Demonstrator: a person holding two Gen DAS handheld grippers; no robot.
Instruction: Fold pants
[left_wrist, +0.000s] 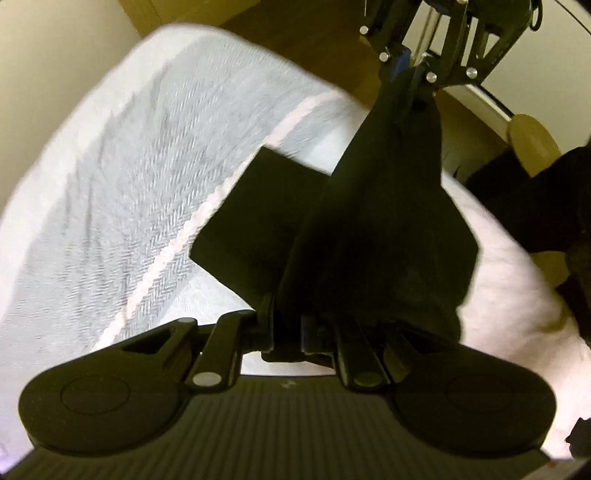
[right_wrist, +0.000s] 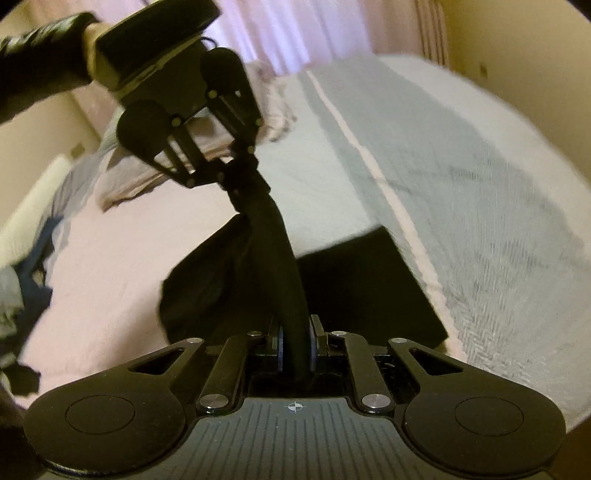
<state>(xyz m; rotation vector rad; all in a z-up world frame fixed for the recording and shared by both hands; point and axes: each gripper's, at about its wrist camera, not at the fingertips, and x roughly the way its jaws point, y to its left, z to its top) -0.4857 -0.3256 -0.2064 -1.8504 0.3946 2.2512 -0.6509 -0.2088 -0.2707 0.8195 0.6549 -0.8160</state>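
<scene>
Both the left hand-held gripper and right hand-held gripper are clamped on the black pants, stretching them between them above the bed for folding.

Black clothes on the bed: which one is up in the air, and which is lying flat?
The black pants hang stretched between the left hand-held gripper and right hand-held gripper. The folded black garment lies flat on the bed, a neat rectangle.
</scene>
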